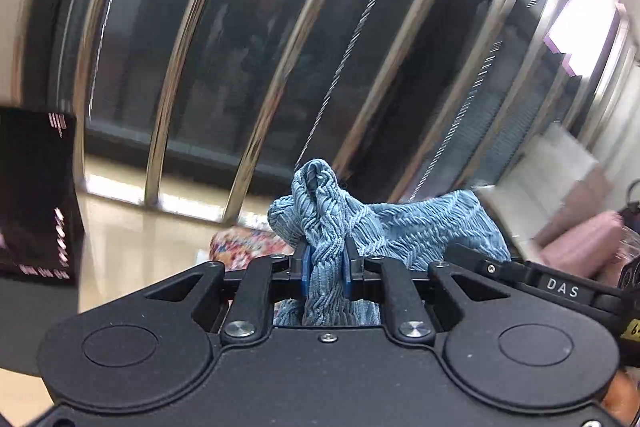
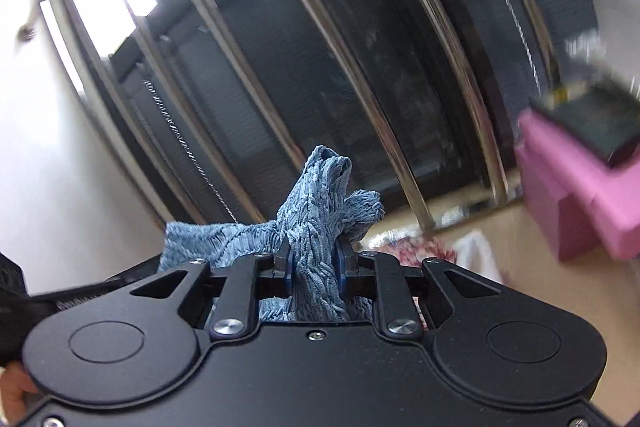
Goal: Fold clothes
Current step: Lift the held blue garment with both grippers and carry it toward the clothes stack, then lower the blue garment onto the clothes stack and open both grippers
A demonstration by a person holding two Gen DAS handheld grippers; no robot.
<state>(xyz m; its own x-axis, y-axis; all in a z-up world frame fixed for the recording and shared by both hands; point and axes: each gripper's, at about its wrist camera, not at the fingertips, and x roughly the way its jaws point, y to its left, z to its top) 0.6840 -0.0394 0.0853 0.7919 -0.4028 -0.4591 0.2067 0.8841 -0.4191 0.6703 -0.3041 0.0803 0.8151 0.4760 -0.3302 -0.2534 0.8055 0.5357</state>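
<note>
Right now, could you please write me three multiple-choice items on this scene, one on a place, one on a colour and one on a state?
1. Where is the cloth in the left wrist view?
A. Between the pads of the left tongs
B. Flat on the floor
C. Draped over a chair

2. What colour is the cloth?
A. Red
B. Light blue
C. White

3. In what state are the right tongs?
A. Wide open and empty
B. Shut on a book
C. Shut on the cloth

Key: 1 A, the blue pads press on the bunched fabric; 2 B, the ribbed knit shows light blue in both views; 3 C, the fabric stands pinched between the pads in the right wrist view.
</note>
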